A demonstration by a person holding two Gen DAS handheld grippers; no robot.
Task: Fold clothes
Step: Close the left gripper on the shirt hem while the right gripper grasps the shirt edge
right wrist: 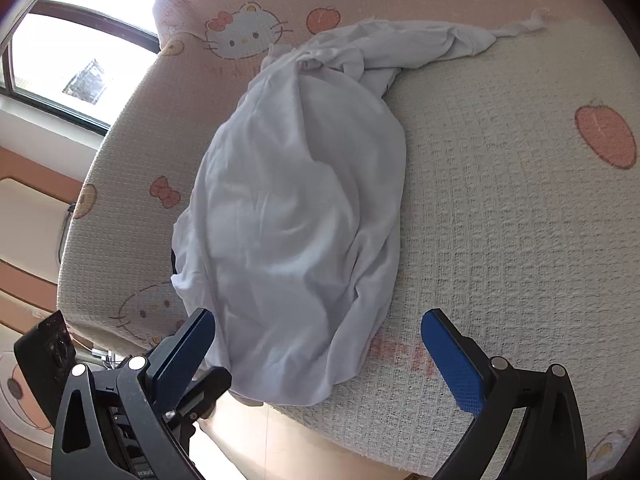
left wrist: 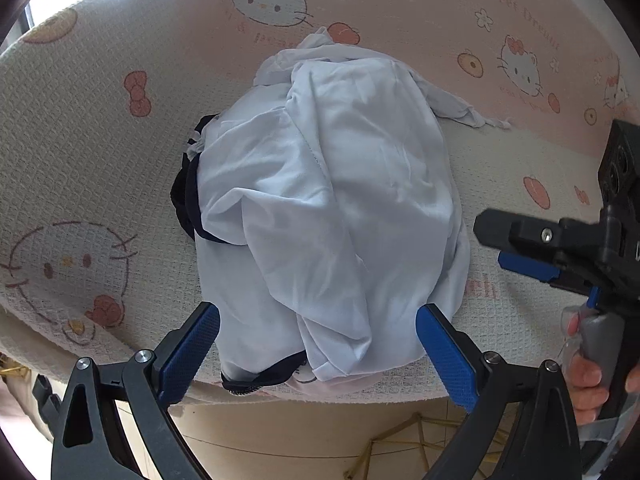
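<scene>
I find the white garment [left wrist: 328, 208] lying crumpled in a heap on the bed [left wrist: 100, 140] near its front edge, one sleeve [right wrist: 460, 40] trailing toward the far side and dark trim [left wrist: 188, 196] showing at its left edge, so I judge folding not yet begun: it must first be spread flat. My left gripper [left wrist: 318, 344] and right gripper [right wrist: 318, 346] both hover at the near hem with jaws wide apart, holding nothing. Nothing else lies on the patterned cover; a window [right wrist: 72, 60] stands beyond, and I see no obstruction.
</scene>
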